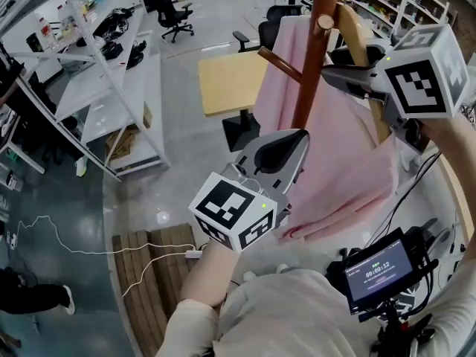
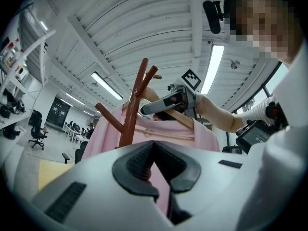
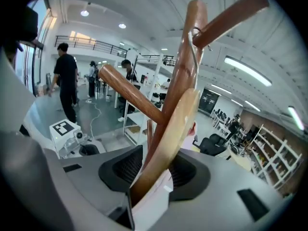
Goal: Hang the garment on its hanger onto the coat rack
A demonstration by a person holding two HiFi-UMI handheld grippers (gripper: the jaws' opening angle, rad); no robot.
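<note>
A: where's the garment [image 1: 335, 162]?
B: right against the coat rack [image 1: 309, 73], hanger hook [image 3: 192, 37] by its top peg. right gripper [image 3: 154, 167] clamps the hanger [image 3: 175, 129], left gripper [image 2: 153, 165] pinches the garment

Left gripper [image 1: 294, 143] held low, fingers [image 2: 137, 165] pinching garment [image 1: 335, 162]; right gripper [image 1: 335, 76] raised, fingers [image 3: 120, 170] clamping hanger [image 1: 355, 32].
</note>
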